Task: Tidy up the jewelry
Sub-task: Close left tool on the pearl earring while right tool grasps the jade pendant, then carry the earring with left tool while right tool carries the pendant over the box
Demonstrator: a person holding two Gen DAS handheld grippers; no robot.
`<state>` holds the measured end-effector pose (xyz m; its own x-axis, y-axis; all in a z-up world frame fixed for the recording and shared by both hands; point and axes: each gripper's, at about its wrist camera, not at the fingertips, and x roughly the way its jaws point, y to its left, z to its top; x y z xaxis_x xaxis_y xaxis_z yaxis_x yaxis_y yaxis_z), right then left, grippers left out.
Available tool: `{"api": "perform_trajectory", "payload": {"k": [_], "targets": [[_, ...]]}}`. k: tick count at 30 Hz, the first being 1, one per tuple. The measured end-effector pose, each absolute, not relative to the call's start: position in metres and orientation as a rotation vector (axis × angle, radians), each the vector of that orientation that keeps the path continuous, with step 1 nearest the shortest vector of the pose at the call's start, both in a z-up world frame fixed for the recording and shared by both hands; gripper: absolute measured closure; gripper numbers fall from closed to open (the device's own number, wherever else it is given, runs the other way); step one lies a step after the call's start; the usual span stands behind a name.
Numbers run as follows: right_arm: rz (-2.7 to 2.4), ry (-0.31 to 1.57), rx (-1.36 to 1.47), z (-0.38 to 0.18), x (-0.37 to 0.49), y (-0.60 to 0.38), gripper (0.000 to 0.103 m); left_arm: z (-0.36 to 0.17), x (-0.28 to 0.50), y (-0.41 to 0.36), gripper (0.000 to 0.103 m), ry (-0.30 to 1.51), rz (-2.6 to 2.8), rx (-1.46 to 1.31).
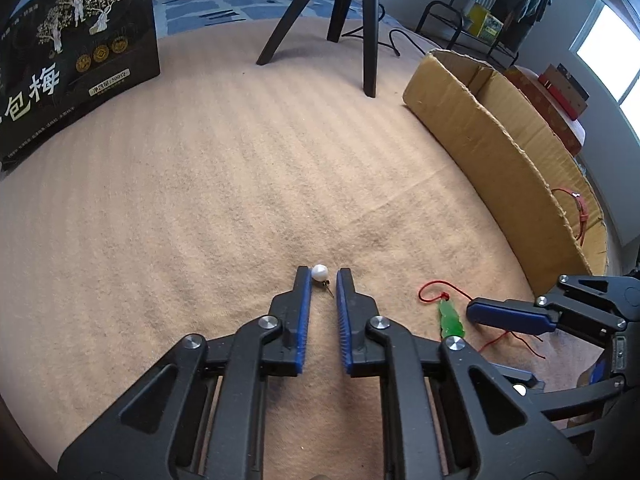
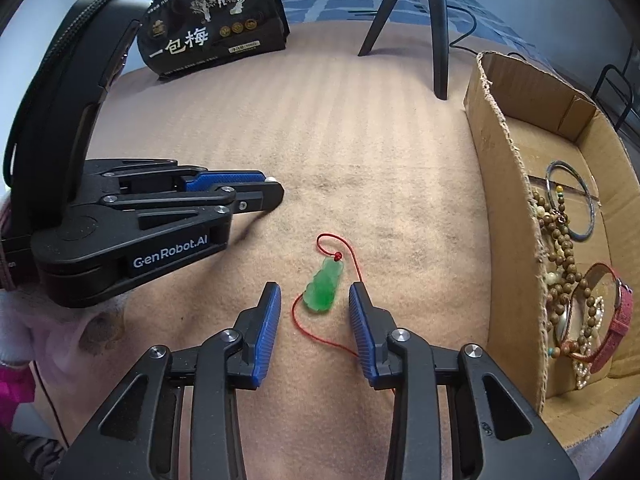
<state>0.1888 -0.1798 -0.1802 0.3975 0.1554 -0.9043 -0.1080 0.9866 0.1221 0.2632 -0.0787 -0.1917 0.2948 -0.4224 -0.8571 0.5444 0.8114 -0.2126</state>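
Two tools are working apart. Left tool [image 1: 324,276] is gaping narrowly around pearl earring [image 1: 320,272]; right tool [image 2: 314,294] is straddling jade pendant [image 2: 324,288], spread wide.

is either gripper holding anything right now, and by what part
Nothing is held. The left gripper is open around the pearl earring, and the right gripper is open around the green jade pendant; both pieces lie on the beige blanket.
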Motion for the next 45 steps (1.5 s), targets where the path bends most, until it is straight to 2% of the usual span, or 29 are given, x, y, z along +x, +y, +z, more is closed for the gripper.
{"api": "perform_trajectory", "payload": {"k": [7, 11, 21, 45], "targets": [[0.147, 1.16, 0.02, -0.189, 0.197, -0.175, 0.074, -0.193, 0.265, -0.079, 0.095, 1.084, -0.647, 0.139], [0.145, 1.164, -0.005, -0.192, 0.199, -0.172, 0.089, -0.194, 0.266, -0.079, 0.096, 1.078, -0.646, 0.138], [0.158, 1.133, 0.03, -0.182, 0.191, -0.175, 0.089, -0.182, 0.259, -0.07, 0.096, 1.068, -0.633, 0.128], [0.202, 0.971, 0.064, -0.079, 0.156, -0.202, 0.089, -0.098, 0.215, -0.048, 0.096, 0.96, -0.623, 0.096]]}}
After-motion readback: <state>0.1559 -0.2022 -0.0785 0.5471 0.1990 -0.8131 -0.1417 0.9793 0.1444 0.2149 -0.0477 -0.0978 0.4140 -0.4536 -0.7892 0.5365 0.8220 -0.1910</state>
